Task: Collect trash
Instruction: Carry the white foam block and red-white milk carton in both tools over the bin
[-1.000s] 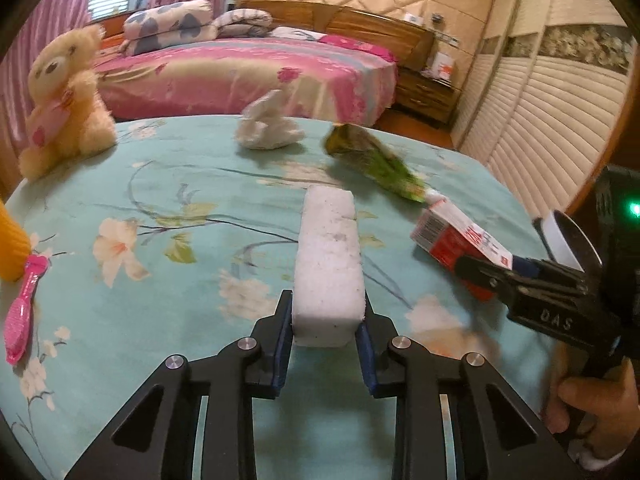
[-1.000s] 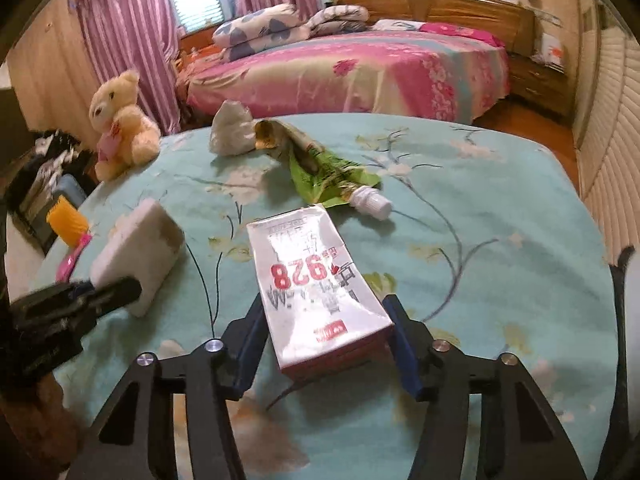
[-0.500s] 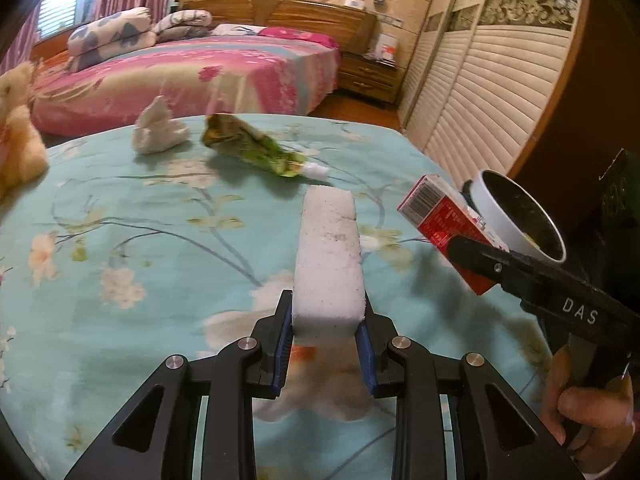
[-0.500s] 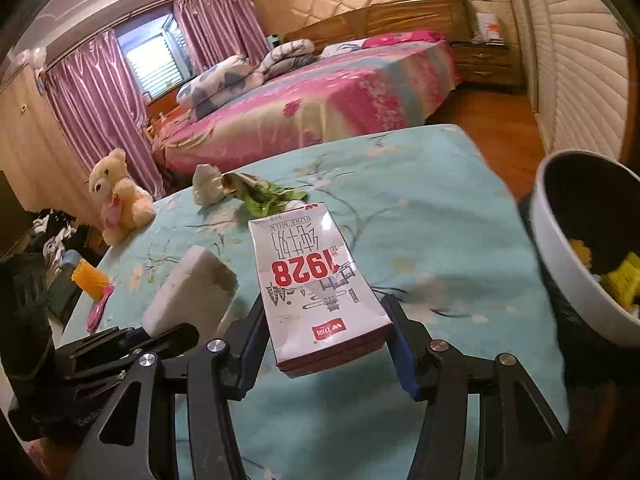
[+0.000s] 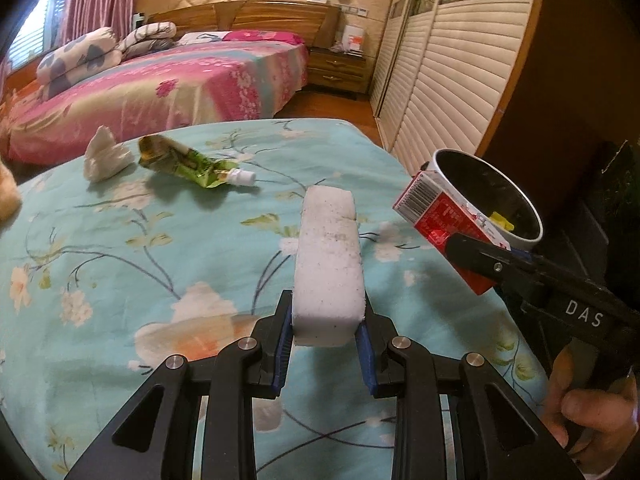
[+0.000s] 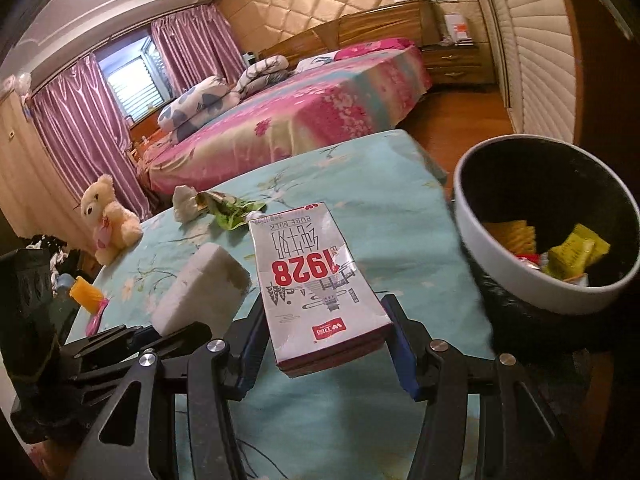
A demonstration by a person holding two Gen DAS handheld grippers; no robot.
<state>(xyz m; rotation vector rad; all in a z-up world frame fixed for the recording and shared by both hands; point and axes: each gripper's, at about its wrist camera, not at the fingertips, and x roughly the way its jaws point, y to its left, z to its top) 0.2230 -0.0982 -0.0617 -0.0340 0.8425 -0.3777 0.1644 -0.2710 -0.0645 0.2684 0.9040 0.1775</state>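
Two grippers each stayed clamped: left gripper (image 5: 325,354) on a sponge (image 5: 329,264), right gripper (image 6: 328,354) on a milk carton (image 6: 316,284); the bin (image 6: 472,216) lay right of the carton's fingers, probably nearer that hand.

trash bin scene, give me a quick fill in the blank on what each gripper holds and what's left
1. The left gripper grips a white ____ block.
2. The right gripper holds a ____ carton.
3. The carton is printed with the number ____.
4. The bin stands to the carton's ____.

Missing words: foam; milk; 1928; right
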